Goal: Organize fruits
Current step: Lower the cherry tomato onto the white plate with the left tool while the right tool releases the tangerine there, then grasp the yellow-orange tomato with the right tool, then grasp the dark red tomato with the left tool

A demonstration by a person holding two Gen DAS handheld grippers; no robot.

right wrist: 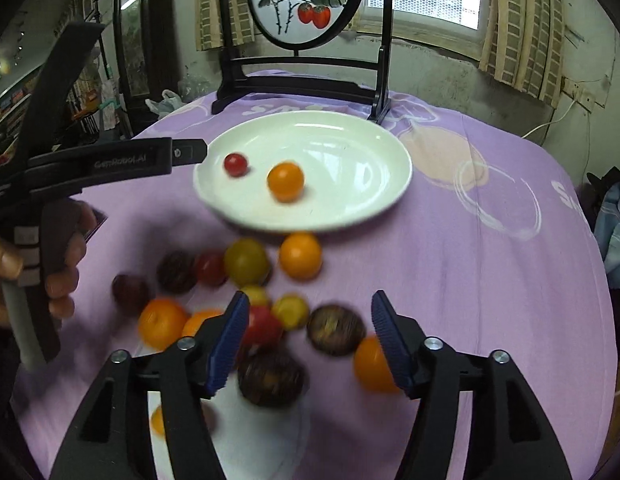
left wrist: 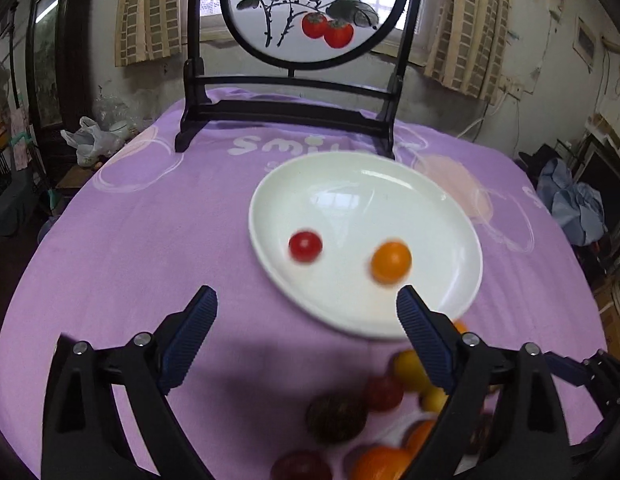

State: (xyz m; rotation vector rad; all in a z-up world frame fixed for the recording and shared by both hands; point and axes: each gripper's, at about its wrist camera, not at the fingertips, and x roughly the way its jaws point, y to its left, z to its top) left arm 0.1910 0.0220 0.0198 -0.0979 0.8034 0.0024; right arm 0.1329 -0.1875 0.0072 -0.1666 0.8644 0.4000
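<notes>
A white plate [left wrist: 429,208] [right wrist: 349,152] lies on the purple cloth and holds a red cherry tomato [left wrist: 305,246] [right wrist: 235,164] and an orange fruit [left wrist: 391,262] [right wrist: 286,182]. A pile of red, yellow, orange and dark fruits [right wrist: 246,280] [left wrist: 349,412] lies on the cloth in front of the plate. My left gripper [left wrist: 306,300] is open and empty, near the plate's front edge. My right gripper [right wrist: 308,308] is open and empty above the pile, with a dark fruit [right wrist: 335,329] between its fingers' line.
A dark wooden stand with a round persimmon painting [left wrist: 313,12] [right wrist: 306,4] stands at the table's far side behind the plate. The left hand-held gripper's body [right wrist: 110,162] reaches in from the left in the right wrist view. Clutter lines both sides of the room.
</notes>
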